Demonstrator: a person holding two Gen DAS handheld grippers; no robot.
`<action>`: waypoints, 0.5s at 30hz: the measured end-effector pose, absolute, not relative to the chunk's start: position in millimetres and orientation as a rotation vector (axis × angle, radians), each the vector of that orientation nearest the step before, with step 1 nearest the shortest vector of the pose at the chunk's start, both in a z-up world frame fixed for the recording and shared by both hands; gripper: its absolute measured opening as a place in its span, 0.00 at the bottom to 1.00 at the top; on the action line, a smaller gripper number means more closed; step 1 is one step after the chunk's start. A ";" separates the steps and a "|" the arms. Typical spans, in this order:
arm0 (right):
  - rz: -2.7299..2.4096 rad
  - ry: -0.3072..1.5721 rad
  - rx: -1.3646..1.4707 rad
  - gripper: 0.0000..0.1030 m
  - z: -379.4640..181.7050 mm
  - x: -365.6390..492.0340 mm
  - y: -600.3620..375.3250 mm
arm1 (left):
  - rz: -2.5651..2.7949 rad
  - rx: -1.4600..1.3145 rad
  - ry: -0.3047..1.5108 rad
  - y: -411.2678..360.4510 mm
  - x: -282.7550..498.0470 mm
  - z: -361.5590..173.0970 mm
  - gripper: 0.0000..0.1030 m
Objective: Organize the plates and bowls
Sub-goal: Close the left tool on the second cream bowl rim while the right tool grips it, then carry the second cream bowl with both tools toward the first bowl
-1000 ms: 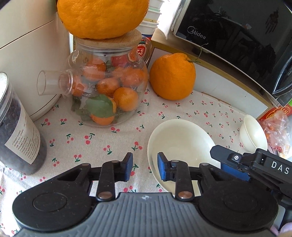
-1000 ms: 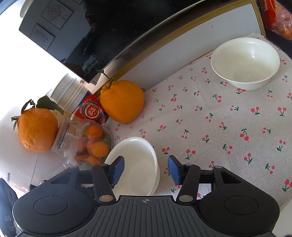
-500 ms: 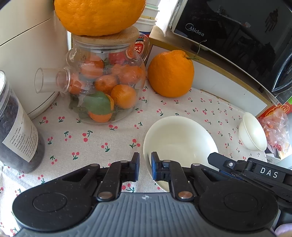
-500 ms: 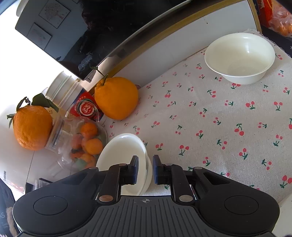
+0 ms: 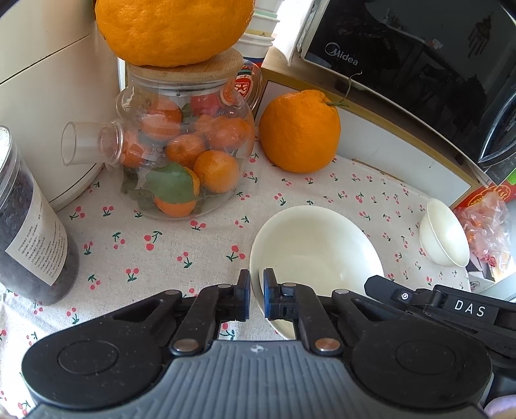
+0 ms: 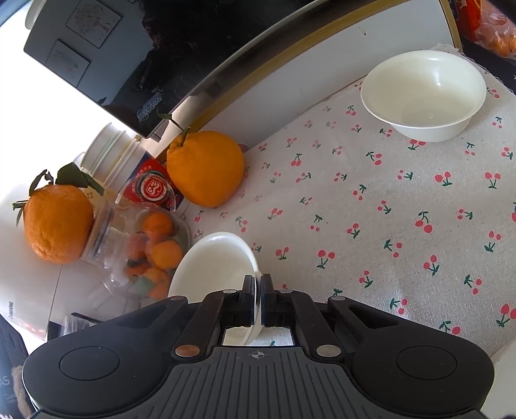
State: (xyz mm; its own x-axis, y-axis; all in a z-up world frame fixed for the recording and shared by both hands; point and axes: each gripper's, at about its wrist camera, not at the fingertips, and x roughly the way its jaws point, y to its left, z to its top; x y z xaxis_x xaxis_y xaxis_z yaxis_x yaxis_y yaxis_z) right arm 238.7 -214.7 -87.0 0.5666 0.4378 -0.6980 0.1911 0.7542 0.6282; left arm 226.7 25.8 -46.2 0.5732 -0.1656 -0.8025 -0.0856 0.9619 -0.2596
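A white bowl (image 5: 314,245) sits on the cherry-print cloth. My left gripper (image 5: 257,291) is shut on its near-left rim. My right gripper (image 6: 258,298) is shut on the rim of the same bowl (image 6: 214,261), and it shows in the left wrist view (image 5: 419,296) as a black arm at the bowl's right side. A second, smaller white bowl (image 6: 422,93) stands empty at the far right of the cloth; it also shows in the left wrist view (image 5: 443,233).
A glass teapot of small oranges (image 5: 183,154) with a big orange (image 5: 174,29) on its lid stands left. Another big orange (image 5: 300,132) sits behind the bowl. A dark jar (image 5: 29,238) is at far left. A black microwave (image 5: 419,54) stands behind. A snack bag (image 5: 483,219) lies right.
Both grippers have closed from open onto the rim of the near bowl. The views have shifted only slightly.
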 end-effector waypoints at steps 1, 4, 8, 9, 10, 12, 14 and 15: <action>0.161 0.978 0.730 0.03 -85.8 238.4 -214.7 | -0.049 -0.286 0.958 26.3 225.5 -44.2 0.07; 0.161 0.972 0.729 0.03 -80.5 237.2 -214.5 | -0.054 -0.288 0.945 26.0 222.8 -38.8 0.06; 0.166 0.959 0.728 0.03 -69.4 234.7 -215.1 | -0.061 -0.280 0.927 24.4 218.5 -29.3 0.06; 0.169 0.956 0.727 0.03 -65.5 233.9 -215.2 | -0.064 -0.277 0.921 23.8 216.4 -25.8 0.06; 0.171 0.952 0.726 0.03 -62.2 232.6 -216.1 | -0.068 -0.274 0.916 23.2 214.6 -22.4 0.06; 0.177 0.944 0.724 0.03 -54.6 229.5 -218.4 | -0.076 -0.267 0.906 21.4 211.0 -15.8 0.06; 0.179 0.942 0.719 0.03 -47.5 226.5 -221.0 | -0.087 -0.256 0.897 18.8 206.7 -8.3 0.06; 0.176 0.946 0.718 0.03 -43.5 224.9 -222.3 | -0.092 -0.253 0.895 17.8 204.9 -5.5 0.06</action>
